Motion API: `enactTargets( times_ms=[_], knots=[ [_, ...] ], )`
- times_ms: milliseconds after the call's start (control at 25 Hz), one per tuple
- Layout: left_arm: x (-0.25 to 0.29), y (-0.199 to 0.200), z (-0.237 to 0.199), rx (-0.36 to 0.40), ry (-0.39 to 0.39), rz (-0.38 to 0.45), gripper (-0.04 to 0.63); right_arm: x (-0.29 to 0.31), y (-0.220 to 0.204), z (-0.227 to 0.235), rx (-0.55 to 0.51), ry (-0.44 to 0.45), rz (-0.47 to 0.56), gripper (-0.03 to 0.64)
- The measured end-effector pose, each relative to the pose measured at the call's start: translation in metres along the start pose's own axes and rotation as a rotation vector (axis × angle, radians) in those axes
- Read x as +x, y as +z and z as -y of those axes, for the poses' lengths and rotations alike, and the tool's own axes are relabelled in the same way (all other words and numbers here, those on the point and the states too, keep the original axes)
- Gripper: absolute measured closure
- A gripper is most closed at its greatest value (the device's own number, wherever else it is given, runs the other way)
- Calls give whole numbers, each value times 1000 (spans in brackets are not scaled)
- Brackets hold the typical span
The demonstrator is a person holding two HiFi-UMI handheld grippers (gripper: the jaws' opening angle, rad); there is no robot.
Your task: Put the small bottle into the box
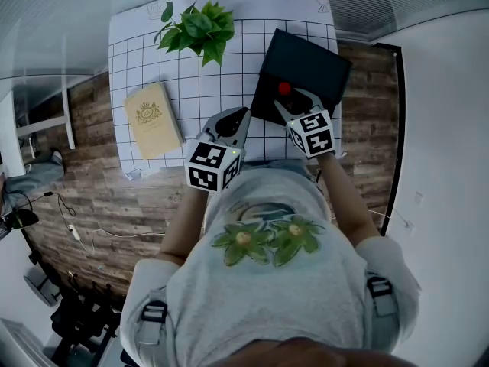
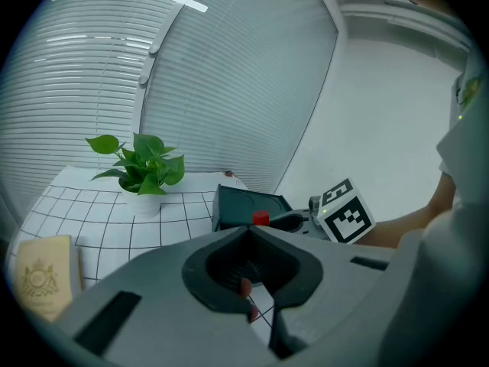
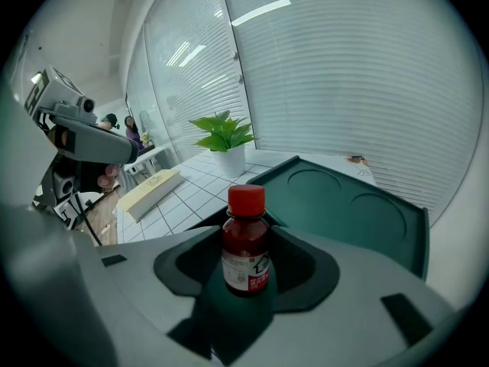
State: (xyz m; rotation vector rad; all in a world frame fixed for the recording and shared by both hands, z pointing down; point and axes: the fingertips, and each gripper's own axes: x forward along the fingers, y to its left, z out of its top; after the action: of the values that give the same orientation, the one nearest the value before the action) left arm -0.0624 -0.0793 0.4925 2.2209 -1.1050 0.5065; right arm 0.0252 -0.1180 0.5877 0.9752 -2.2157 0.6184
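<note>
Right tongs (image 3: pixel 246 285) clamp the small bottle (image 3: pixel 246 245) at its labelled body, upright, above the near edge of the box (image 3: pixel 359 205). Judged light, rigid, smooth: grip mid-body, below cap. Left tongs (image 2: pixel 249 229) closed, empty.

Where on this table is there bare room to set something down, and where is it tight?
Bare grid cloth lies between the book and the box, on the plant's near side. The box's two round recesses are empty. Crowded: the box's near corner, where the right tool holds the small bottle beside the shut left tool.
</note>
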Motion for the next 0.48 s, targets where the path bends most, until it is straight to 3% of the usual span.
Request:
enactTargets(
  times_ms=[480],
  knots=[
    [1,-3,-1,-11,3,-7,588,10,-7,2,-16,7,-25,414]
  ],
)
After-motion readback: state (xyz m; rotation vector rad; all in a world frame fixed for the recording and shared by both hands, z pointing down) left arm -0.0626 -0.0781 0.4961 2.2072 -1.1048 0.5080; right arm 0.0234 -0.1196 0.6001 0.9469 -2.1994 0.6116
